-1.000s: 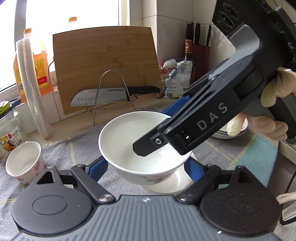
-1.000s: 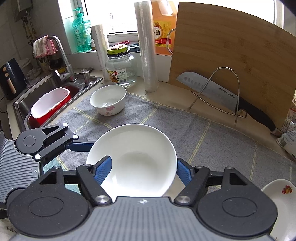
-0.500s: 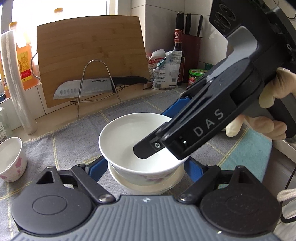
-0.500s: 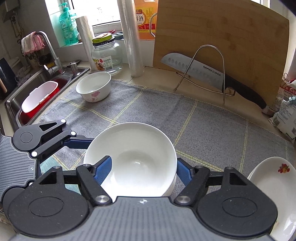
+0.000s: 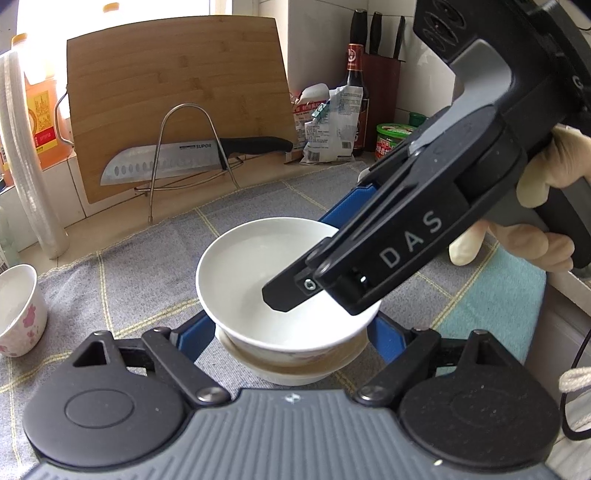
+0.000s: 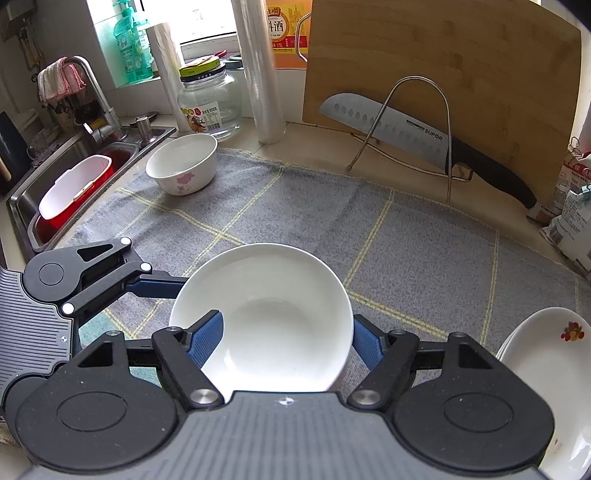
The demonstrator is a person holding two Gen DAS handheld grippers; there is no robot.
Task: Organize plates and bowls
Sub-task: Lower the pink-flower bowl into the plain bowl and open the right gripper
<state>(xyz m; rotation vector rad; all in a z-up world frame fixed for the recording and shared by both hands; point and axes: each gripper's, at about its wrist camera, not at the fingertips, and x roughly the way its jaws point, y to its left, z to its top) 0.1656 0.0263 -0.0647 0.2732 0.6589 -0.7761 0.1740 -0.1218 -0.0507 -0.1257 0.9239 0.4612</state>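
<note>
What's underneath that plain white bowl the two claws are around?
Under the plain white bowl sits another white dish, on the grey checked cloth. Only its rim shows; the rest is covered, so its depth is hidden.

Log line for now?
right gripper: shut on top bowl | top bowl: over lower bowl | left gripper: flanks lower bowl, grip unclear

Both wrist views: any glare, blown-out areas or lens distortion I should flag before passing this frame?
Left wrist view: window behind the cutting board blown out white; strong fisheye bend, dark corners. Right wrist view: window overexposed, bright sheen on the held white bowl, cutting board edges bowed; otherwise sharp, no motion blur in either.
</note>
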